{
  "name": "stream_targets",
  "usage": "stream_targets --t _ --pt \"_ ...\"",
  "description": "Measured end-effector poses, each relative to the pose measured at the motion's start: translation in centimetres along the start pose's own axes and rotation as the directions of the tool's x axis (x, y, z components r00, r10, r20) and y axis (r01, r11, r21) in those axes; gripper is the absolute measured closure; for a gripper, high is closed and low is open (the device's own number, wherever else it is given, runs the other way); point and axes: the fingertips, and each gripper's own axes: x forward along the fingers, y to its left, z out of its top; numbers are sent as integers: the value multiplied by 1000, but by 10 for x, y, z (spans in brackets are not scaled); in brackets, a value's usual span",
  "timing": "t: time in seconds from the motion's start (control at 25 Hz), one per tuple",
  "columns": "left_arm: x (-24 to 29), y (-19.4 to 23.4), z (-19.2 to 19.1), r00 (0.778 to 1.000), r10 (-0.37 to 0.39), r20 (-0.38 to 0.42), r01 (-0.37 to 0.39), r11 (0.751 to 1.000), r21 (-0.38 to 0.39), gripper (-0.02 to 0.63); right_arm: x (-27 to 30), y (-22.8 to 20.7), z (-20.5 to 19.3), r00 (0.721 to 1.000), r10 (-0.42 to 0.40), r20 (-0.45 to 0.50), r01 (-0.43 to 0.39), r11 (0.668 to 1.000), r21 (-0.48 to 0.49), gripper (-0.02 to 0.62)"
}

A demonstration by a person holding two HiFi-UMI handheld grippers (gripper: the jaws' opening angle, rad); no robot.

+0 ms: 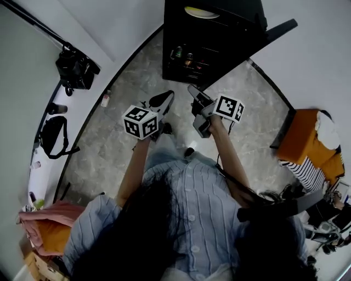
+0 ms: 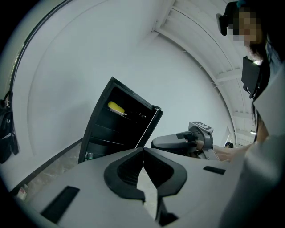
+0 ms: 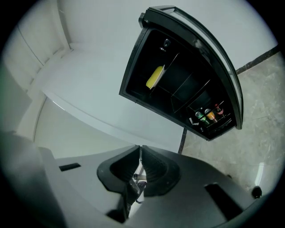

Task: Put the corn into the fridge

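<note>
The black fridge [image 1: 171, 38] stands open on the floor ahead of me, its door [image 1: 274, 30] swung to the right. The yellow corn [image 1: 200, 12] lies on the top shelf inside. It also shows in the left gripper view as corn [image 2: 116, 107] and in the right gripper view as corn [image 3: 155, 76]. My left gripper [image 1: 164, 99] and right gripper [image 1: 194, 92] hover side by side in front of the fridge, well short of it. The left gripper [image 2: 143, 152] and the right gripper [image 3: 140, 149] are both shut with nothing held.
Several drink bottles [image 3: 209, 116] stand on the fridge's lowest shelf. A black bag [image 1: 75, 67] and a second bag [image 1: 52, 134] rest along the left wall, with a small bottle [image 1: 106, 99] on the marble floor. An orange seat [image 1: 307, 137] is at the right.
</note>
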Motion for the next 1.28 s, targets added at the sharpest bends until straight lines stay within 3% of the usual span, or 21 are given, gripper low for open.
stream_targets --t 0.6,0.88,1.28 --pt "-18 -111 -47 993 96 63 -99 994 39 598 -127 -14 -42 995 73 -66 -75 997 -36 566" --pt "-40 -164 -78 989 126 78 -131 989 62 598 -178 -10 -78 991 66 -118 -85 982 -168 566" --pt "-48 -211 -109 986 140 93 -143 989 27 598 -220 -5 -109 982 33 -184 -92 941 -326 566"
